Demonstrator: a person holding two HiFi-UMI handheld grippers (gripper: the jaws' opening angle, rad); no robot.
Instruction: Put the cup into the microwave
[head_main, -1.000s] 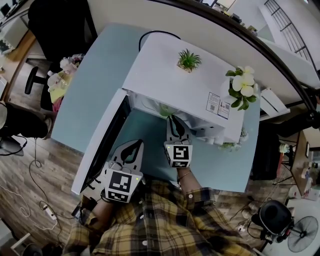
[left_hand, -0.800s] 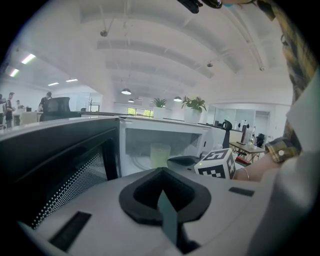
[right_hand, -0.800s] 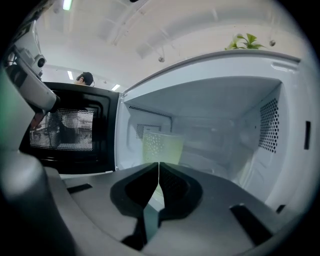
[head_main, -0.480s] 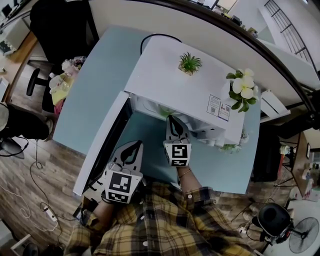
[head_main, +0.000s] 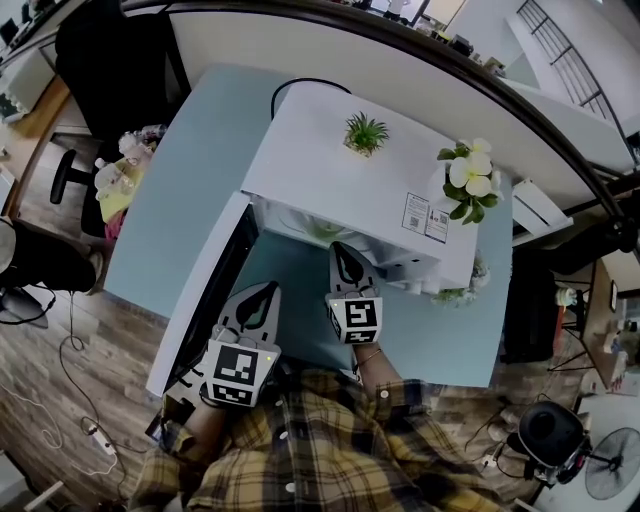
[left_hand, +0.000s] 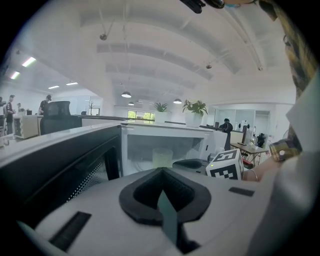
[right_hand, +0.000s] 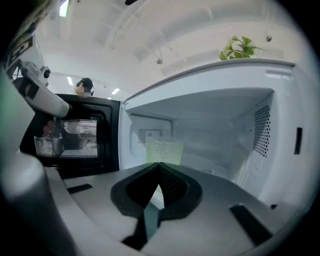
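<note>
The white microwave (head_main: 350, 180) stands on a pale blue table (head_main: 200, 160), its door (head_main: 205, 290) swung open toward 8 o'clock. The translucent green cup (right_hand: 164, 150) sits upright inside the cavity, free of both grippers. The right gripper (head_main: 344, 250) points at the opening with the cup at its 12 o'clock; its jaws are clenched tip to tip with nothing between them. The left gripper (head_main: 264, 291) hangs at the right one's 8 o'clock, just beside the door's inner face, jaws likewise pressed together and empty. On the microwave's top stand a small potted plant (head_main: 365, 132) at 12 o'clock and white flowers (head_main: 465, 180) at 2 o'clock.
</note>
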